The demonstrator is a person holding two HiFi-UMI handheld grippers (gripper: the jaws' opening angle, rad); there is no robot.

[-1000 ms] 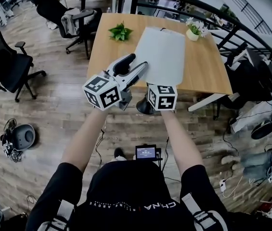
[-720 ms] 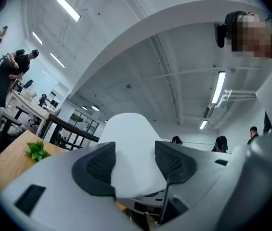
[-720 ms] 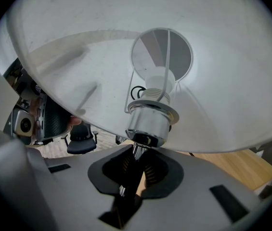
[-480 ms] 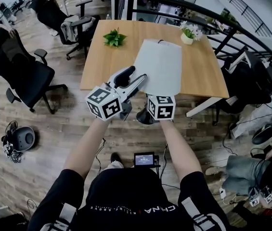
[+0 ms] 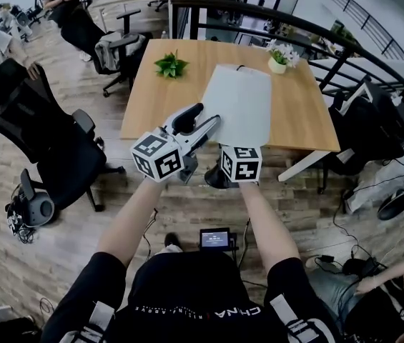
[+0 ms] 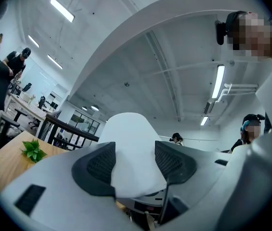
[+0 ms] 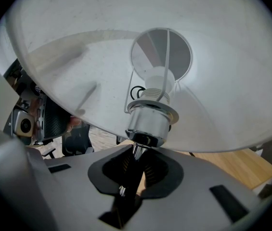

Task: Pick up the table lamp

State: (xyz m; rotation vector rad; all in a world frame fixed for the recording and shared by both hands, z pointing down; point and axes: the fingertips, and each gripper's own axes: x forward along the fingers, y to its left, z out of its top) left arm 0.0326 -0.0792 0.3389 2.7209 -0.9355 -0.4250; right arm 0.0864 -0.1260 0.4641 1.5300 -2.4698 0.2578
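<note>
The table lamp hangs in the air between both grippers, over the floor in front of a wooden table (image 5: 151, 98). Its white shade (image 5: 239, 104) tilts away from me and its black base (image 5: 214, 178) shows below. My left gripper (image 6: 135, 160) is shut on the rim of the shade (image 6: 128, 148), with one dark pad on each side. My right gripper (image 7: 135, 170) is shut on the thin stem (image 7: 135, 158) just under the chrome socket (image 7: 148, 121); the bulb (image 7: 158, 81) sits inside the shade. In the head view its fingertips are hidden under the shade.
On the table stand a green plant (image 5: 169, 64) and a potted white flower (image 5: 282, 54). A black office chair (image 5: 55, 145) stands on the wood floor at left. A dark railing (image 5: 373, 52) runs behind and right of the table. A small screen device (image 5: 216, 238) lies by my feet.
Both grippers keep their hold and the lamp stays at the same place in the head view. The black office chair at left has come nearer and the room has shifted slightly.
</note>
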